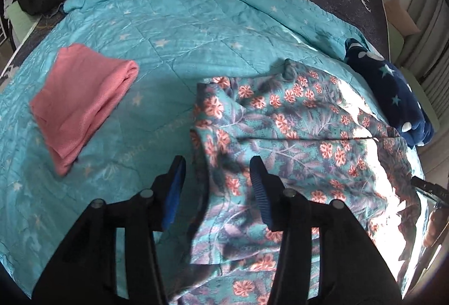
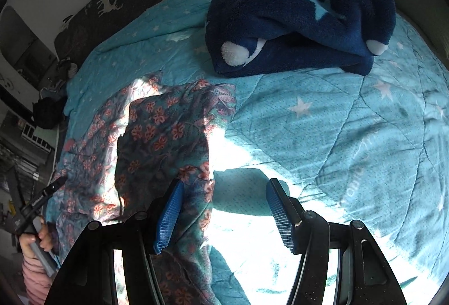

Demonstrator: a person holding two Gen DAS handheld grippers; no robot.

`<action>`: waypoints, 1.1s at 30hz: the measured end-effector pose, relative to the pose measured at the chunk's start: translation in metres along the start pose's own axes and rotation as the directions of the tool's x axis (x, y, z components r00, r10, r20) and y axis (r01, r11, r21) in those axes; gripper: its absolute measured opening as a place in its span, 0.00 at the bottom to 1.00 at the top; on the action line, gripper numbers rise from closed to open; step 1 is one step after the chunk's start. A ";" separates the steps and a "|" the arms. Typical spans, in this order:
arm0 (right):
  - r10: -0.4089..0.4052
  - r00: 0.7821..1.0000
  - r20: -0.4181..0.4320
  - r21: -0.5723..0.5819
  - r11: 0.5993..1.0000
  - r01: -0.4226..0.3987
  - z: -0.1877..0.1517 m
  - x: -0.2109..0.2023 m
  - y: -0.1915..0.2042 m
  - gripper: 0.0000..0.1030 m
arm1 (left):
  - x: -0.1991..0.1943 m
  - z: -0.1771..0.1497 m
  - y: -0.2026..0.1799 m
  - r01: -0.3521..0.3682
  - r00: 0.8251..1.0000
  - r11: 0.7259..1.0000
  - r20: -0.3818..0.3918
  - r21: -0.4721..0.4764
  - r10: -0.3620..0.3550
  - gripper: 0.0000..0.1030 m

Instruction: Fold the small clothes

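The floral garment [image 1: 283, 131] lies crumpled and only half spread on the turquoise quilt [image 1: 168, 32] of the bed, its near-left edge bunched under the left gripper [image 1: 217, 184], with bright sun washing out its right side. The left gripper's fingers [image 1: 259, 187] stand apart with the cloth lying between and below them, nothing pinched as far as the left wrist view shows. In the right wrist view the right gripper [image 2: 224, 209] is likewise spread, over the garment's right edge [image 2: 196, 173] and bare quilt, holding nothing. The step in hand looks like taking fresh holds to flatten this piece before the first fold. To do it well, each gripper should come down on a single layer at an outer edge or corner rather than on a bunched ridge, so the pull spreads the cloth instead of dragging a wad. The two holds should sit well apart along the same hem, and the pull should run outward and low along the quilt so the quilt itself is not caught. The glare hides the creases on the right, so that hold wants care. A folded pink piece [image 1: 81, 103] lies to the left and a navy fleece bundle [image 2: 294, 21] at the far right; both are apart from the work and should stay undisturbed.
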State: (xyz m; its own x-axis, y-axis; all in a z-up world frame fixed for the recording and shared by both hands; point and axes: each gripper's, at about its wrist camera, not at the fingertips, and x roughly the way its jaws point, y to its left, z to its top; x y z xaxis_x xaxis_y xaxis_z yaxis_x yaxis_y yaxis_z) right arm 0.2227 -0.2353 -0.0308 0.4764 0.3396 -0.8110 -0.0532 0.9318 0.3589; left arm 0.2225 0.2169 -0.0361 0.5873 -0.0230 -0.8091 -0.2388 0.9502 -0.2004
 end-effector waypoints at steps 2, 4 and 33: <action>0.022 1.000 -0.015 0.008 1.000 -0.022 0.001 0.004 0.002 0.61 | 0.005 0.000 0.002 0.002 1.000 1.000 -0.016 -0.013 -0.002 0.50; 0.044 0.998 -0.045 0.007 0.999 -0.044 0.001 0.013 0.002 0.61 | 0.011 -0.003 0.002 0.000 0.999 1.000 -0.036 -0.010 -0.001 0.50; -0.222 0.969 0.112 -0.230 0.943 0.242 -0.044 -0.010 0.009 0.36 | -0.002 -0.044 0.001 -0.008 0.999 1.000 -0.037 0.022 0.008 0.65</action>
State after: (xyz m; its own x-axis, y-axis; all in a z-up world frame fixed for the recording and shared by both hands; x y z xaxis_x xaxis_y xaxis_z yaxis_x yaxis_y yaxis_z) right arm 0.1790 -0.2249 -0.0401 0.5718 0.1081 -0.8132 -0.1366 0.9900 0.0356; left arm 0.1867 0.2038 -0.0590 0.5564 -0.0264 -0.8305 -0.2264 0.9569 -0.1820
